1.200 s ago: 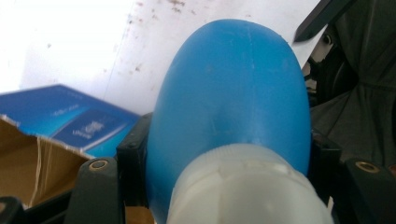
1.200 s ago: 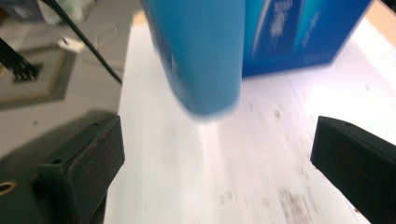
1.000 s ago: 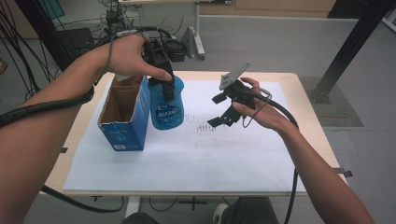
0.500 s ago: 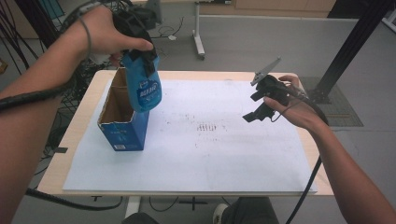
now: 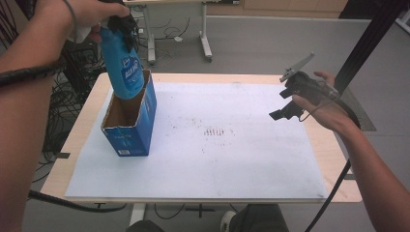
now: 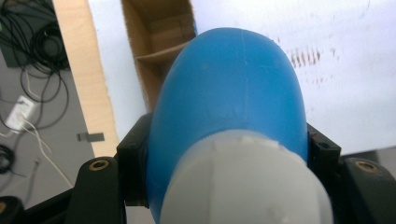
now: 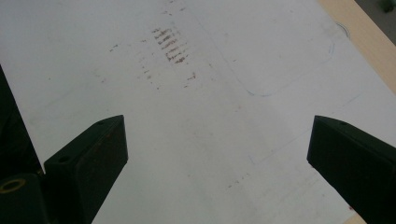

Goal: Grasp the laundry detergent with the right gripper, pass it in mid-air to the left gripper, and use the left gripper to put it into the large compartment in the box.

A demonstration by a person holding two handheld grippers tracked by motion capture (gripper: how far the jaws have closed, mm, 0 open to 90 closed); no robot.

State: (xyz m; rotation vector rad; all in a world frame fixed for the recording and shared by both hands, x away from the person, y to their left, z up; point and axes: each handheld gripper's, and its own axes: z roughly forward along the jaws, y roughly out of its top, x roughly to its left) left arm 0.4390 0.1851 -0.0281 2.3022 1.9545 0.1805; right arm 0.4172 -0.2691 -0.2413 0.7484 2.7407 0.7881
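Lifted since earlier, left gripper (image 5: 121, 24) clamps bottle (image 5: 123, 67).

Your left claw (image 5: 121, 24) holds the bottle (image 5: 123, 65) in the air at the far left of the bench (image 5: 338, 188), its lower end just above the open top of the box (image 5: 130, 125). The box stands upright on the sheet (image 5: 217, 159) that covers most of the bench, near the sheet's left edge. Your right claw (image 5: 285, 104) hovers over the sheet's right side, well apart from the box, with the marks (image 5: 216, 133) at mid-sheet between them.
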